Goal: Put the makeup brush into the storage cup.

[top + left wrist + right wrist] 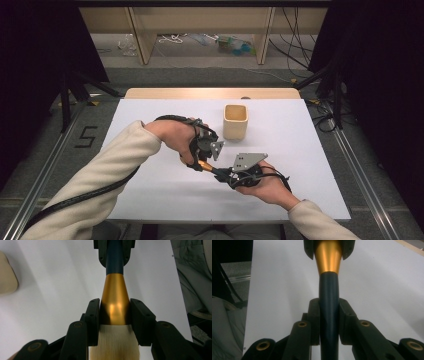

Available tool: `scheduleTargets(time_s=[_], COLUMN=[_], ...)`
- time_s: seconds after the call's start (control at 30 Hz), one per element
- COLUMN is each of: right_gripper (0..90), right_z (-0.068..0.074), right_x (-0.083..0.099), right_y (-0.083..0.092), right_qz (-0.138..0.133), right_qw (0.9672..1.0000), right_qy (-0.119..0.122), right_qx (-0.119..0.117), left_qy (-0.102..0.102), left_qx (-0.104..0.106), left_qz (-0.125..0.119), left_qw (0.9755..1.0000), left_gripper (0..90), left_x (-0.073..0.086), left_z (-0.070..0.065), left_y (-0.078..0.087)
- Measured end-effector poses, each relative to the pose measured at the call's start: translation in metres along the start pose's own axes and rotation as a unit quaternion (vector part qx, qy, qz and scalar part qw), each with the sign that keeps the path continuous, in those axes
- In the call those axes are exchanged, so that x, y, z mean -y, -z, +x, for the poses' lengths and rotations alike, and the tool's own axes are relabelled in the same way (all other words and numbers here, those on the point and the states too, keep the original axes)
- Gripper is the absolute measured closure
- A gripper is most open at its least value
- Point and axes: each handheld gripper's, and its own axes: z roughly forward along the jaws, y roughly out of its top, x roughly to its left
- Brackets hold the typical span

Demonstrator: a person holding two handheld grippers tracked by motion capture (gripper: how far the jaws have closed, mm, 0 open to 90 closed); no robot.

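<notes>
**Both grippers clamp one brush over white table**

A makeup-type brush (115, 302) spans between the two tools, centre of the high view, just above the table (150, 190). Parts: dark navy handle, round and smooth w/ a matte sheen; gold metal ferrule, flared cone shape, glossy w/ a soft highlight; pale cream bristles, fine and dense, at bottom centre of the left gripper view.

Left gripper (115, 320): black plastic jaws, blocky pads w/ small screw heads, pressed in on the ferrule's wide end right where the bristles start. Right gripper (329, 320): same black jaws, brass-coloured pivot rivets low in the frame, pinching the navy handle; ferrule runs off to top centre, where the other tool's jaws hold it.

High view: left hand (172, 135) at centre-left, right hand (267, 187) lower centre-right, both in cream knit-look sleeves. Grey three-cornered metal plates w/ small holes on top of each tool. Thick black cable trails along the left forearm to lower left.

Cup (235, 121): cream/beige, squarish w/ rounded corners, matte, open top, upright on the table at upper centre, near the left hand but apart from it.

Tabletop: flat white sheet, light wood edge at the far side. Floor at left of frame carries a dark marking that reads like "5".
</notes>
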Motion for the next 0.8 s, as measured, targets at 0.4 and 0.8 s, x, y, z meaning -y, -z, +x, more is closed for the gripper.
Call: scheduleTargets(time_s=[0.4,0.8], right_gripper=[75.9,75.9], right_z=[0.0000,-0.0001], right_x=[-0.0011,-0.0017], right_y=[0.0025,0.0033], right_qz=[-0.012,-0.022], right_qw=[0.9999,0.9996], right_qy=[-0.009,-0.012], right_qx=[0.006,0.008], left_qy=[-0.005,-0.007], left_qx=[-0.006,-0.010], left_qz=[-0.001,0.002], left_qw=[1.0000,0.9999], left_gripper=[61.5,61.3], left_x=[0.0003,0.0012], left_z=[0.0007,0.0007], left_y=[0.0025,0.0037])
